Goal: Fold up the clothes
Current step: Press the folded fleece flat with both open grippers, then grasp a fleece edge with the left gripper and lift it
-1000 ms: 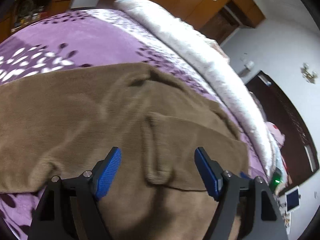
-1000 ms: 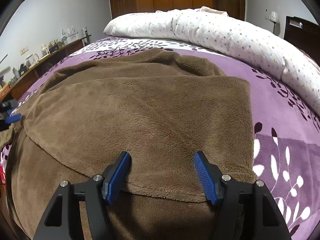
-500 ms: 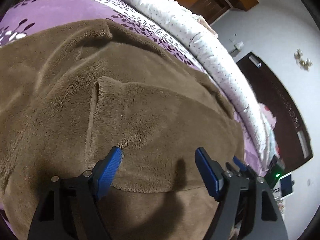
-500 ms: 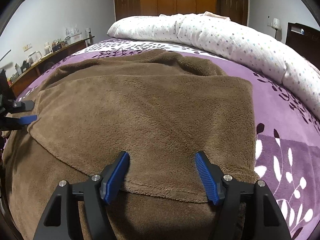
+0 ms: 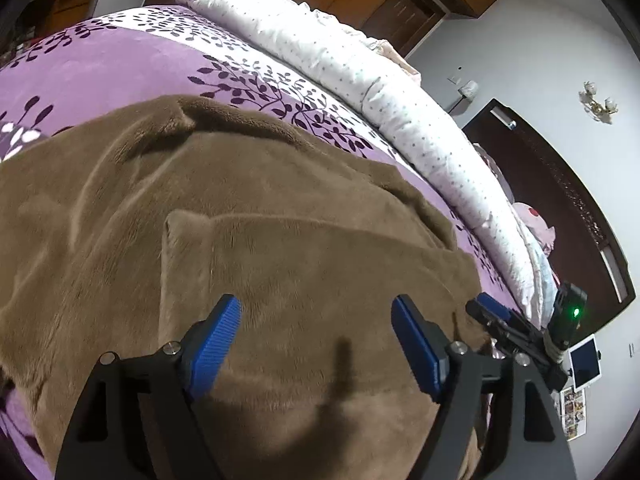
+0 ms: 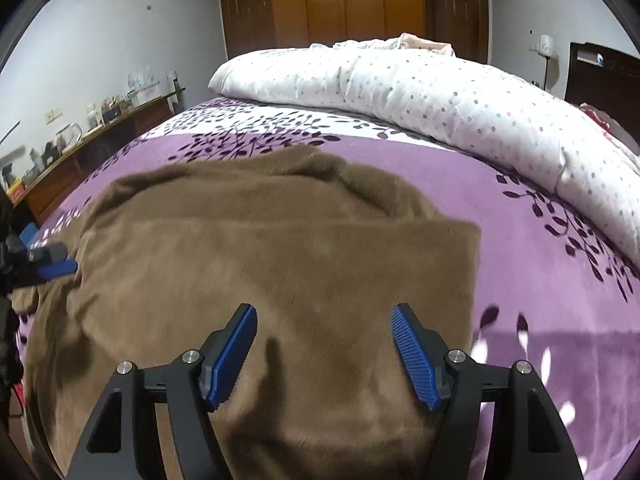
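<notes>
A brown fleece garment (image 5: 256, 248) lies spread on the purple bed, with a folded layer on top whose corner shows in the left wrist view. My left gripper (image 5: 316, 340) hovers open above the folded layer, holding nothing. In the right wrist view the same brown garment (image 6: 280, 256) fills the middle, and my right gripper (image 6: 324, 344) is open above its near part, empty. The right gripper's blue fingertips (image 5: 490, 306) show at the right of the left wrist view. The left gripper's blue fingertips (image 6: 58, 268) sit at the garment's left edge in the right wrist view.
A purple leaf-patterned bedspread (image 6: 540, 264) covers the bed. A rolled white dotted duvet (image 6: 420, 92) lies along the far side. A wooden wardrobe (image 6: 344, 0) stands behind, a cluttered shelf (image 6: 92, 128) at the left, and a dark headboard (image 5: 560, 184) on the right.
Both grippers have lifted and pulled back from the garment, so more purple bedspread shows around it. The garment lies as before. Both grippers stay open.
</notes>
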`<state>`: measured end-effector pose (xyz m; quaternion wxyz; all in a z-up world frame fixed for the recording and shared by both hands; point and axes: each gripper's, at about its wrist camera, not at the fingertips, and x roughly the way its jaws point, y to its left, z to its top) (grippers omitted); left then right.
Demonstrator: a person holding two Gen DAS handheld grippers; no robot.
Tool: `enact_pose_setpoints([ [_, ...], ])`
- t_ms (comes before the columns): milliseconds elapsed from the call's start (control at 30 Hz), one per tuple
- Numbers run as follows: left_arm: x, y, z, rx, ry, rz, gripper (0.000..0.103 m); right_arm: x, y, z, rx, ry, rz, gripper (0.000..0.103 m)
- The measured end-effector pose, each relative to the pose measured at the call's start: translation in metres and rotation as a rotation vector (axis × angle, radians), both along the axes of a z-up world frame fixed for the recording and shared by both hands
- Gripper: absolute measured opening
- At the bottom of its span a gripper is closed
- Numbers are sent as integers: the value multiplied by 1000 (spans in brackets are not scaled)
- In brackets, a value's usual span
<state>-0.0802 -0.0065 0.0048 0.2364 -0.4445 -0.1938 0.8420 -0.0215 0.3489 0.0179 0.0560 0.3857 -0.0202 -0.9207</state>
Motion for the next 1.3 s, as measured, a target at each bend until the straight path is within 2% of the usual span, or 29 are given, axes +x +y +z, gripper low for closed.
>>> enact_pose_setpoints([
  [33, -5, 1, -5, -6, -12, 1, 82, -6, 3, 3, -4, 5, -5, 72],
  [133, -20, 0, -24, -4, -59, 10, 82, -31, 20, -12, -43, -49, -33, 72],
  [200, -21, -2, -27, 5, -59, 6, 82, -42, 29, -26, -54, -90, -41, 72],
  [433, -20, -5, -33, 19, -47, -3, 82, -43, 18, -36, 68, -63, -40, 72],
  [533, -17, -14, -30, 77, -64, 16, 82, -41, 18, -37, 77, -50, -38, 73],
  [700, 13, -51, -14, 200, -62, 91, 82, -22, 12, -16, 65, -54, -84, 74],
  [767, 28, -71, -12, 241, -51, 129, 82, -3, 1, 1, 6, -25, -68, 74],
  [867, 51, -108, -15, 295, -53, 218, 82, 27, -34, 16, 16, 44, 6, 74],
  [967, 82, -150, -22, 334, -37, 344, 82, 42, -68, 5, 25, 49, 70, 75],
  [1033, 106, -180, -26, 357, -19, 437, 82, 47, -84, -11, 61, 40, 60, 75],
  [1133, 141, -224, -32, 390, 9, 576, 82, 41, -103, -44, 127, -22, 36, 76],
  [1300, 211, -296, -46, 447, 68, 846, 82, 44, -99, -49, 108, -3, 28, 77],
])
